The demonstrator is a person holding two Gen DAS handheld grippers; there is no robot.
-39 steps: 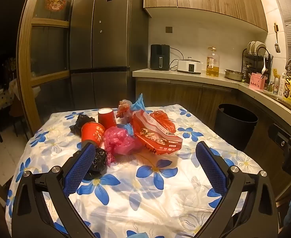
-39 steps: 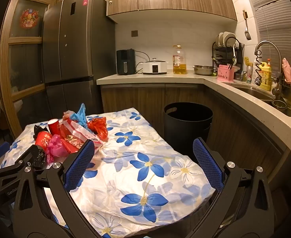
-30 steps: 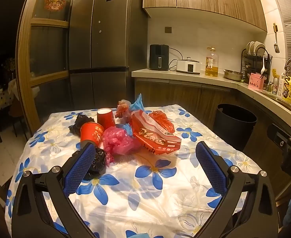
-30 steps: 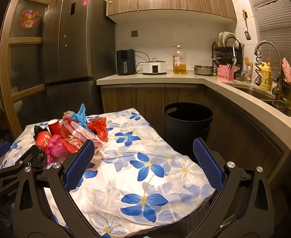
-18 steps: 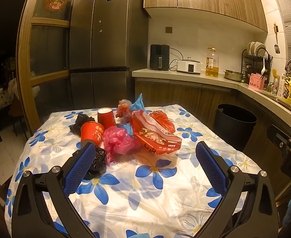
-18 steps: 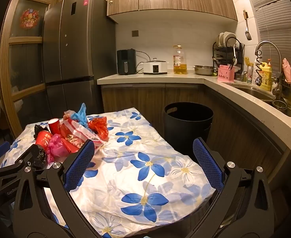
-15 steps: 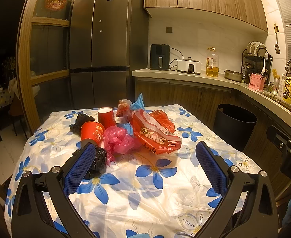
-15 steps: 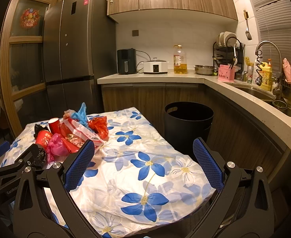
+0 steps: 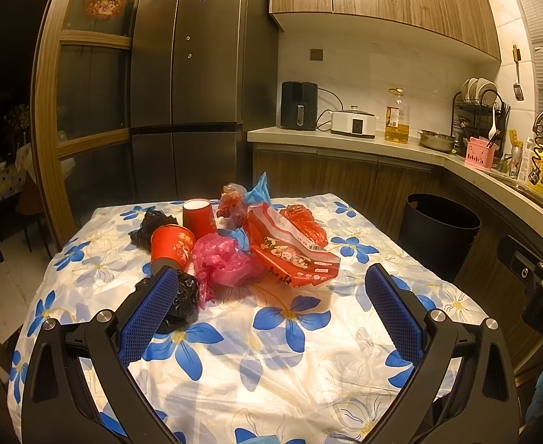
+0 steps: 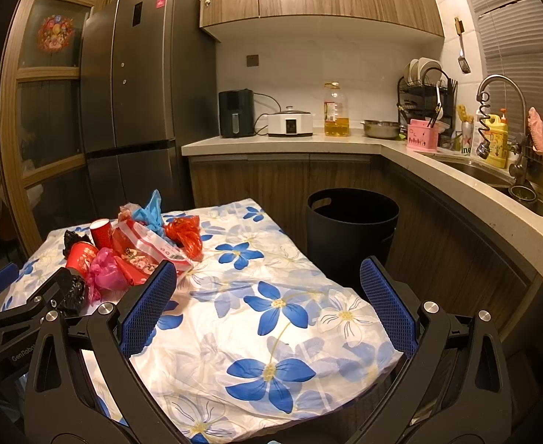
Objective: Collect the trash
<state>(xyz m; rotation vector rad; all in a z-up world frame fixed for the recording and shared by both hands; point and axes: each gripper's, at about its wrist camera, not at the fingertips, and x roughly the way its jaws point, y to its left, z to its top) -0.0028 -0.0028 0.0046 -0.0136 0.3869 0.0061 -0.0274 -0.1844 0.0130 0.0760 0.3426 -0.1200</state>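
Left wrist view: left gripper point(image 9: 269, 309) hangs with fingers spread wide, nothing between them, above bare floral tablecloth point(image 9: 271, 347). Right gripper point(image 10: 267, 305) likewise gapes empty near the table's right edge. Beyond lies the trash pile: black bag point(image 9: 181, 305), pink bag point(image 9: 223, 261), red cups point(image 9: 171, 246), snack wrapper point(image 9: 290, 253). Black bin point(image 10: 353, 227) stands off the table's far-right corner, apart.

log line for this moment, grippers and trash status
left gripper: open, empty | right gripper: open, empty | trash pile: on table | bin: beside table
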